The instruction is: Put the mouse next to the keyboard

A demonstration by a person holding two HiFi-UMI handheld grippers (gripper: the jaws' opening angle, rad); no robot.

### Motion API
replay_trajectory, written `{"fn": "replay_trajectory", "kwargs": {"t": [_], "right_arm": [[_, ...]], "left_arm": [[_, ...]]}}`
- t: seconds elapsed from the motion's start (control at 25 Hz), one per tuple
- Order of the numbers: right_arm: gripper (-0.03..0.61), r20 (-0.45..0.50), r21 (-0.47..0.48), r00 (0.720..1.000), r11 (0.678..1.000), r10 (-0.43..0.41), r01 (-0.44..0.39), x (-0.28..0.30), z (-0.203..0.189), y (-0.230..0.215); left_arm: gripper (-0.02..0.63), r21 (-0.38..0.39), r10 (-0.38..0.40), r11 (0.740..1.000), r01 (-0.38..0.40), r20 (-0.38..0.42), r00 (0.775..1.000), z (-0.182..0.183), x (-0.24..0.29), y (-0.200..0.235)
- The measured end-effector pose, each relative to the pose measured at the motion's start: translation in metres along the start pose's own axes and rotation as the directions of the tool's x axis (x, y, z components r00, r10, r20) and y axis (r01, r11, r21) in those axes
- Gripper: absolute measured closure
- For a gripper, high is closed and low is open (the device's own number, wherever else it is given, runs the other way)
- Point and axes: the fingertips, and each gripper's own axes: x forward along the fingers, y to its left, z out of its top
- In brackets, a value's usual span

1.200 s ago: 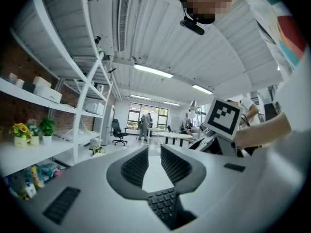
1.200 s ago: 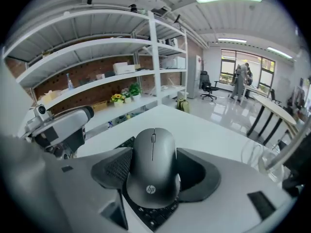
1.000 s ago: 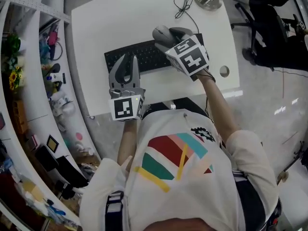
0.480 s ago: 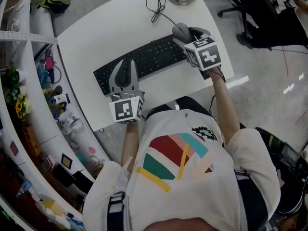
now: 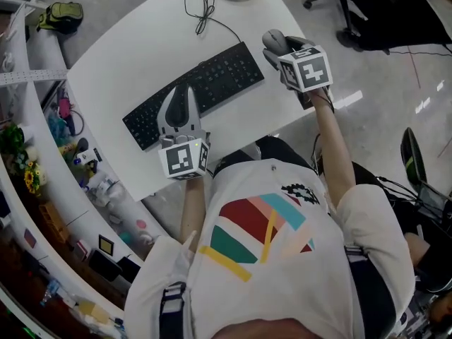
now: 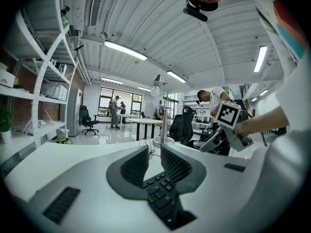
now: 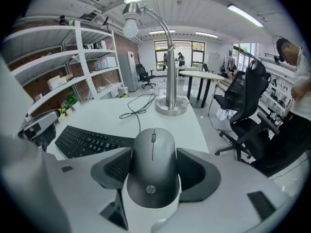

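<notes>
Off the right end of the keyboard, my right tongs are clamped on the mouse, one jaw on each flank, with its wheel end pointing away from me toward the lamp base. From my head view the mouse sits near the worktop's right edge, close to the keyboard's end, though I cannot tell whether it touches the surface or hangs just above it. My left tongs hover over the keyboard's near side toward its left half; their jaws stand a little apart with nothing between them, and I see only keys through the gap. A loose black cable lies coiled on the worktop between the lamp base and the keyboard's far edge.
</notes>
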Motion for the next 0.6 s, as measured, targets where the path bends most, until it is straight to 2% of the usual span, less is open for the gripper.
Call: {"fn": "replay_trajectory", "kwargs": {"t": [0.32,0.6], "right_arm": [[0.284,-0.071,0.027,0.997,1.000,-0.010,0.012,0.037,-0.031,-0.021],[0.284,-0.110,0.022,0.994,0.999,-0.023,0.026,0.050,-0.040,-0.027]], "left_arm": [[0.505,-0.009,0.024,1.000,-0.024,-0.016,1.000,0.000,0.007,0.002],[0.505,0.001,0.009,1.000,-0.009,-0.038,0.999,-0.002,0.008,-0.003]]}}
